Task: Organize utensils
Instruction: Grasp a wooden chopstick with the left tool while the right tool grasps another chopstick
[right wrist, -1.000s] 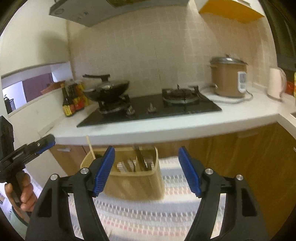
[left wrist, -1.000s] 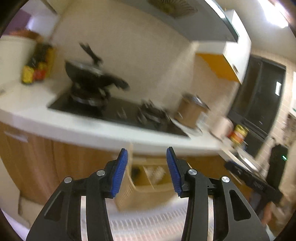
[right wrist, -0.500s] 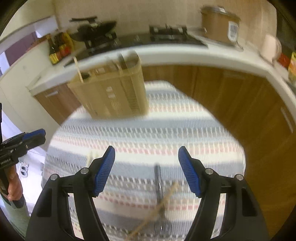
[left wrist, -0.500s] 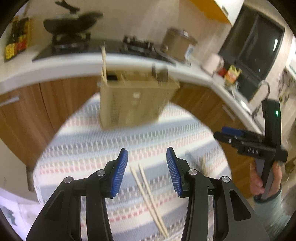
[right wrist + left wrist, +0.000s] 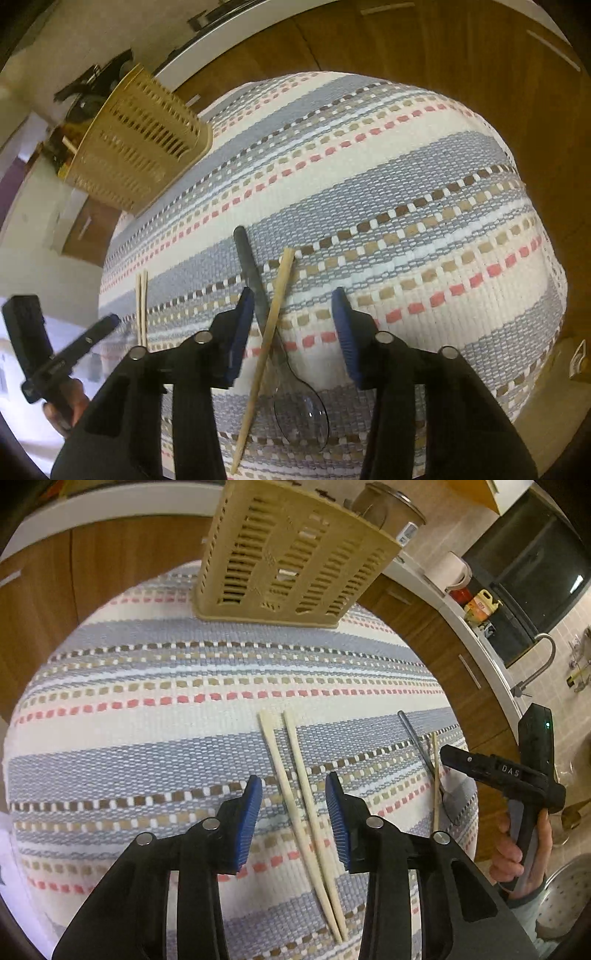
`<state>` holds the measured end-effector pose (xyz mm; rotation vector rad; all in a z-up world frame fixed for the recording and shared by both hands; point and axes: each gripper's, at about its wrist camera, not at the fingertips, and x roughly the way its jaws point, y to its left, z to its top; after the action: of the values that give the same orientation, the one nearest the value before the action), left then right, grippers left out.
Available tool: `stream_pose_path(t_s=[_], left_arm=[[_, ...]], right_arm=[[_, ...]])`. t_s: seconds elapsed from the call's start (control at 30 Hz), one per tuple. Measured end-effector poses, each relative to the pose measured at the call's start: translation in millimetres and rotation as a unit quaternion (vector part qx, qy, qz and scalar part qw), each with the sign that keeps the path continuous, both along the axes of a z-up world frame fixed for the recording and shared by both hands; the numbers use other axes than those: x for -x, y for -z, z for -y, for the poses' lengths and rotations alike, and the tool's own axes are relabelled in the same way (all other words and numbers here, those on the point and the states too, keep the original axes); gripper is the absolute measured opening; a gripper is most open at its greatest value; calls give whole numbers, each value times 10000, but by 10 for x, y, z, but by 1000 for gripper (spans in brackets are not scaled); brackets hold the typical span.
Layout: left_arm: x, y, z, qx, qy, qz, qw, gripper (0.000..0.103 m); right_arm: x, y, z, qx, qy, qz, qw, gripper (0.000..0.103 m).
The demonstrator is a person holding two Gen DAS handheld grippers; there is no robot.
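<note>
Against the pictures a second before, when both cameras looked level at the stove and counter, both views had tipped down onto the striped woven cloth [image 5: 147, 716] covering the table, and the beige slotted utensil holder [image 5: 288, 554] had slid from the lower middle to the top of the left view and the upper left of the right view. Both pairs of fingers had just been closing, yet neither pressed on anything. The left gripper [image 5: 293, 812] stood part open above a pair of pale chopsticks [image 5: 299, 775], which lay side by side between its blue fingers [image 5: 249, 823], their long axis running from the frame's middle down toward the lower right, the thin tips converging at the bottom. The right gripper [image 5: 291, 325] was likewise part open over a metal spoon [image 5: 258, 295] and a single wooden chopstick [image 5: 269, 328] crossed over it; the spoon's handle pointed up the frame and its bowl lay low in the middle, while the chopstick slanted from upper right to lower left. Brown wooden cabinets [image 5: 110, 572] ringed the table under a white counter. A hand [image 5: 517, 849] held the right gripper at the left view's right edge.
</note>
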<state>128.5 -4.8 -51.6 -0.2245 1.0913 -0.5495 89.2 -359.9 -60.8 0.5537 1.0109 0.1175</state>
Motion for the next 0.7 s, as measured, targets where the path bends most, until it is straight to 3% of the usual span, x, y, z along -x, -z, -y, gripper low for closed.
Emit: stream_pose_path(t_s=[0.13,0.3,0.43,0.7], left_arm=[[-83,92,-26,30,-109,-206,9997,28],[-162,140,18,-49,-142,-273,9995,24],[-201,113,111,-221,-133,-183,9995,24],[-233,61,343,-755,-98,59,9971,24]], right_arm=[[-58,-17,-78,170,-90,-12,9998,36],[-116,-39,-228,883,-97,18,9960,14],[-127,-32,-306,1169,-213,72,9929,6],[-117,-71,-352,919,-384,215,9948,3]])
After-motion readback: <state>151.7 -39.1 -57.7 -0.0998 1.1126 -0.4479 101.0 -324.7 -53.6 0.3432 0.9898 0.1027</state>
